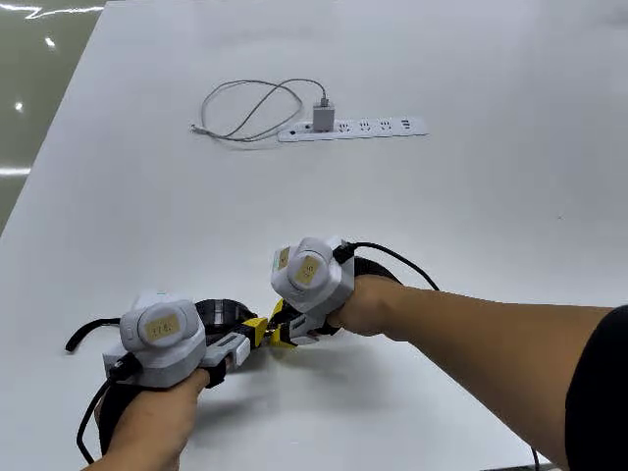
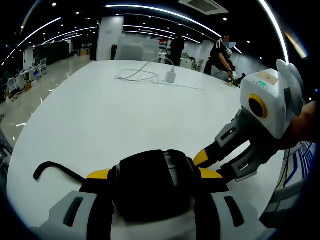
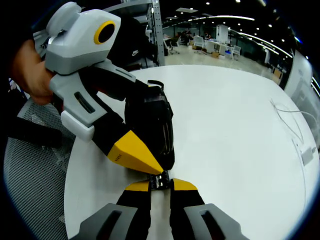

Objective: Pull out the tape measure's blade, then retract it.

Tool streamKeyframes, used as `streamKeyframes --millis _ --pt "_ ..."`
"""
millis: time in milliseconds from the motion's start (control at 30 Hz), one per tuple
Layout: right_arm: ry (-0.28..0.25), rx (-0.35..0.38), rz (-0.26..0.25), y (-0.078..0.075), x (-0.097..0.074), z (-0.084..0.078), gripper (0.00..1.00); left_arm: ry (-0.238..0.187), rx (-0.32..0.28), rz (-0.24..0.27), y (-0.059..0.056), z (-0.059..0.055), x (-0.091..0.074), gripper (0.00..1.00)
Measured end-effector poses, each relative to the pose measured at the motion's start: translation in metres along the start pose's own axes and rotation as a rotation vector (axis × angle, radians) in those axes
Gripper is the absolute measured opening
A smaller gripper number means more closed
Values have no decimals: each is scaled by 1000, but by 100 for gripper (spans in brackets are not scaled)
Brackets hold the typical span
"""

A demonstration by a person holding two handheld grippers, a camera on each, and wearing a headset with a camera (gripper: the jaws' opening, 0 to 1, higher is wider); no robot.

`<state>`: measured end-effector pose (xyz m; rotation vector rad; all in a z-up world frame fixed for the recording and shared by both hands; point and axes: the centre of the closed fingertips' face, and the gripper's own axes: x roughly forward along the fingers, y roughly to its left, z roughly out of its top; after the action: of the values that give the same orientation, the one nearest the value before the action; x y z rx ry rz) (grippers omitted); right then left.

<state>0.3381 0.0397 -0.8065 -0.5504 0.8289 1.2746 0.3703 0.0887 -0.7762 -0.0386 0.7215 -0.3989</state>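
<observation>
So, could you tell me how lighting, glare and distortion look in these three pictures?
Head view: sharp and evenly lit, lamp glare on the floor, soft shadow on the table near the bottom. Left gripper view: strong fisheye bend, the tape measure a dark, low-detail mass. Right gripper view: same bend, the blade hook sharp.

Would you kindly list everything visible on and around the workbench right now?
tape measure: one, black, between the left gripper's jaws
blade tip: one, metal, pinched by the right gripper
strap: one, black, on the table beside the tape measure
power strip: one, white, far side of the table
charger: one, pale, plugged into the power strip
cable: one, grey, looped beside the charger
table: one, white
left gripper: one, white and yellow, near edge
right gripper: one, same colours, opposite it
</observation>
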Motion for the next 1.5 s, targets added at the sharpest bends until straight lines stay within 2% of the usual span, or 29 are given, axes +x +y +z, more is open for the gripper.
streamKeyframes --millis 433,800,1033,1167,1400,1500 --pt "-28 17 4 2 4 5 9 -1 2 -6 0 0 0 61" --pt "-15 4 -1 1 6 7 10 -5 7 -5 0 -1 0 62" --pt "9 -11 -23 1 7 7 11 -6 10 -3 0 0 0 62" --pt "5 1 -30 1 6 7 11 -10 10 0 0 0 0 63" --pt "24 -12 -24 4 6 6 12 11 26 -15 -1 -1 1 64" --pt "25 17 -30 5 3 4 14 18 23 -19 -2 -1 0 64"
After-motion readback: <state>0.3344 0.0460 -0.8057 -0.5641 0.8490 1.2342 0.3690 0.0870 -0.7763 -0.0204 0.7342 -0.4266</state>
